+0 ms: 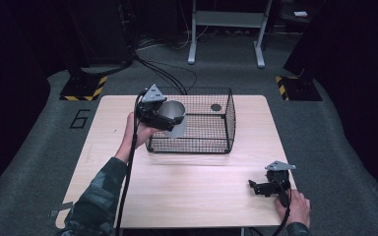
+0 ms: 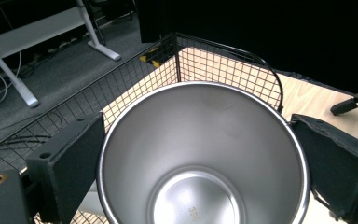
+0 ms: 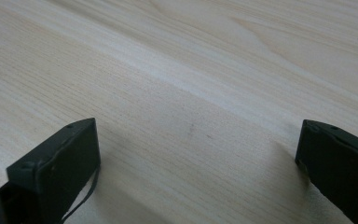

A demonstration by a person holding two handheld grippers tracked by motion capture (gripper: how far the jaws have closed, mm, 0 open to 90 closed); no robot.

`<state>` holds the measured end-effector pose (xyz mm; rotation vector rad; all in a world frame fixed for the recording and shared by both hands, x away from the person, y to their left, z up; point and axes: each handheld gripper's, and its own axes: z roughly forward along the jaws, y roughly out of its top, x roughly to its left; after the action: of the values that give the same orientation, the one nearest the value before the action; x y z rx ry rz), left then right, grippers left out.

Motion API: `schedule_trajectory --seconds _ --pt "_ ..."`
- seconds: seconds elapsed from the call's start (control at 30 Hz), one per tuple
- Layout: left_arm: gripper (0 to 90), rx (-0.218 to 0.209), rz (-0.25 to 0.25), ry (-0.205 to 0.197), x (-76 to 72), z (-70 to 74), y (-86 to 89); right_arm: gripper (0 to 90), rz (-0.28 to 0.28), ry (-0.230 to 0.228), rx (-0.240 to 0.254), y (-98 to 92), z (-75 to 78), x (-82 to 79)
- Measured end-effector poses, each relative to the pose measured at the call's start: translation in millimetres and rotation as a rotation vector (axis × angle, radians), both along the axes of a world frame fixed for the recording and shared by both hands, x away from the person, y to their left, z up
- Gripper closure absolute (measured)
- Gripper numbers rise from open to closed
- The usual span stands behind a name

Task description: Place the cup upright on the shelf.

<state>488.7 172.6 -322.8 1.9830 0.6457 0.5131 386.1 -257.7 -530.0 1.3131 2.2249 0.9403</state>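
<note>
One painted "6" (image 1: pixel 80 118) on floor, left tongs (image 1: pixel 165 117) gripping steel cup (image 1: pixel 174 118)

Dim room, grey carpet floor (image 1: pixel 325 142), pale wooden table (image 1: pixel 187 187), grey desk legs (image 1: pixel 193 44) behind, yellow-black striped bases (image 1: pixel 83 88) either side.

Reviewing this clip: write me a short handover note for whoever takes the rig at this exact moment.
Left gripper: shut on a steel cup, held tilted in the air at the near left corner of the wire basket.
Right gripper: open, holding nothing, low over the table at its near right.
Basket: a small dark round thing lies inside near the back.
Done: cup is picked up.
Left, probably: put the cup into the basket and let go.
</note>
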Motion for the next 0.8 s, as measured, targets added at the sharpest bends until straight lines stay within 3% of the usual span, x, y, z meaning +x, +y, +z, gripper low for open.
schedule_trajectory --seconds 0.3,0.8 --pt "6.5 -0.013 0.048 0.018 16.1 -4.2 -4.3 0.0 0.001 -0.002 -0.001 -0.1 -0.1 0.2" --pt "6.5 0.028 0.067 0.053 38.4 -22.1 -20.0 0.0 0.002 0.0 -0.001 -0.2 0.0 0.1"
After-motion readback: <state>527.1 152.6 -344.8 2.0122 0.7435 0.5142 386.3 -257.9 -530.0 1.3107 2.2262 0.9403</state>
